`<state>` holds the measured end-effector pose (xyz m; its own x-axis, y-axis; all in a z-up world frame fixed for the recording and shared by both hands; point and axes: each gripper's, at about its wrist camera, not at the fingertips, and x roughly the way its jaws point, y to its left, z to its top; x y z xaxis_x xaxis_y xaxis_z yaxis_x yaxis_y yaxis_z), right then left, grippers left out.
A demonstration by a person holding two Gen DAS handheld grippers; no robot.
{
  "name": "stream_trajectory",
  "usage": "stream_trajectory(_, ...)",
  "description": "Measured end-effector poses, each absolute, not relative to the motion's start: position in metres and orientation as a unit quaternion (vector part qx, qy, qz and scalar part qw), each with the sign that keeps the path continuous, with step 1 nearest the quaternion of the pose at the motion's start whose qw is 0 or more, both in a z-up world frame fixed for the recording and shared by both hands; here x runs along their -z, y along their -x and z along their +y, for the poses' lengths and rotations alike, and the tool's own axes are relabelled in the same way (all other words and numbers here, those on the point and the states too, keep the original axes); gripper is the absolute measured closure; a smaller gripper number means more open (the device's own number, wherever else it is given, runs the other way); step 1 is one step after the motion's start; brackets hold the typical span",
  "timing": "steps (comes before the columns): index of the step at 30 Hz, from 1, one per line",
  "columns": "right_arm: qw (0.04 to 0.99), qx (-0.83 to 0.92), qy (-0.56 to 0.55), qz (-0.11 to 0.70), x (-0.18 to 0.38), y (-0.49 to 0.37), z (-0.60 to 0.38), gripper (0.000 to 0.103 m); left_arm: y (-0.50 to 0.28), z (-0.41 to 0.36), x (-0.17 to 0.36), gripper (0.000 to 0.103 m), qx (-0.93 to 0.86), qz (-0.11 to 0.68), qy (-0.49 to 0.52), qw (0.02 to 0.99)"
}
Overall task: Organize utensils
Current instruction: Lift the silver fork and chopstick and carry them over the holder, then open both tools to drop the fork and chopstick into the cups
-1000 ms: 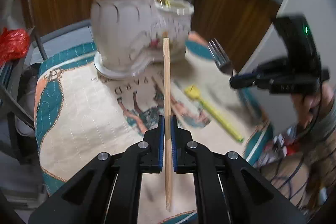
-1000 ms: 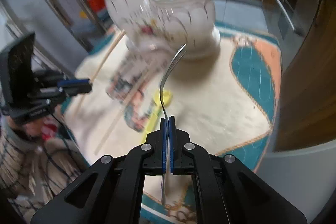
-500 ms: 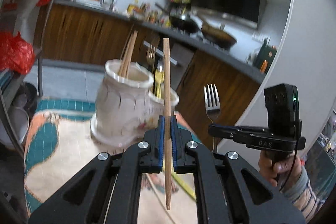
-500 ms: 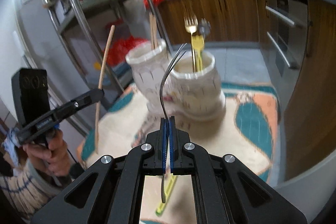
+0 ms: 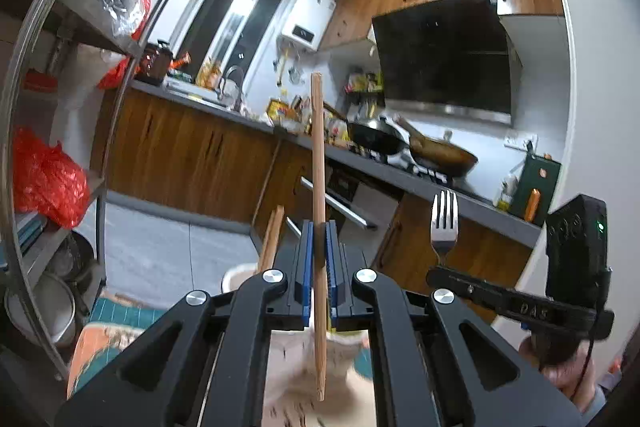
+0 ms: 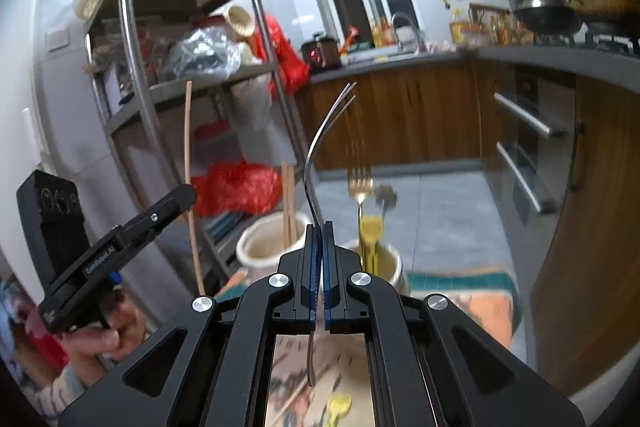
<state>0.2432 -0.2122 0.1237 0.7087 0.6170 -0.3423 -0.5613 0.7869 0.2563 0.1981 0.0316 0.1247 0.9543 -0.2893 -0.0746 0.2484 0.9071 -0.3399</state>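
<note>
My left gripper (image 5: pixel 319 255) is shut on a wooden chopstick (image 5: pixel 317 147) that stands upright across its blue pads. My right gripper (image 6: pixel 320 255) is shut on a silver fork (image 6: pixel 316 155), seen edge-on with its tines up. Each wrist view shows the other gripper: the right gripper (image 5: pixel 438 273) with the fork (image 5: pixel 444 219), and the left gripper (image 6: pixel 180 195) with the chopstick (image 6: pixel 187 147). Below stand two cream pots. The left pot (image 6: pixel 250 247) holds chopsticks (image 6: pixel 289 199). The right pot (image 6: pixel 394 261) holds a gold fork (image 6: pixel 360 185) and a yellow utensil (image 6: pixel 370 227).
A yellow spoon (image 6: pixel 340 405) and a loose chopstick (image 6: pixel 294 401) lie on the patterned mat (image 6: pixel 472 303). A metal shelf rack (image 6: pixel 132 75) with a red bag (image 6: pixel 236 187) stands at the left. The wooden kitchen counter (image 6: pixel 420 107) runs behind.
Both grippers have risen and tipped upward with the chopstick and the fork still held. The pots and the mat have dropped to the bottom of both views.
</note>
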Motion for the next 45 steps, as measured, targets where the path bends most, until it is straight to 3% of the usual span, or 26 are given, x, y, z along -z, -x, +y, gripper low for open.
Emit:
stream_trajectory(11,0.944,-0.294,-0.054,0.137,-0.125,-0.272,-0.189,0.1,-0.238,0.034,-0.139,0.097,0.115,0.005,0.142,0.983)
stream_trajectory(16,0.959,-0.262,-0.027,0.104,-0.121,-0.279,-0.179,0.1,-0.253,0.031,-0.124,0.097,0.102,0.02,0.12,0.987)
stream_trajectory(31,0.952,-0.253,0.004,0.17,-0.08,-0.294,-0.169,0.099,-0.244,0.017,-0.081,0.097,0.086,0.095,0.085,0.988)
stream_trajectory(45,0.939,-0.253,0.021,0.233,-0.053,-0.302,-0.162,0.099,-0.247,0.017,-0.077,0.097,0.075,0.134,0.059,0.986)
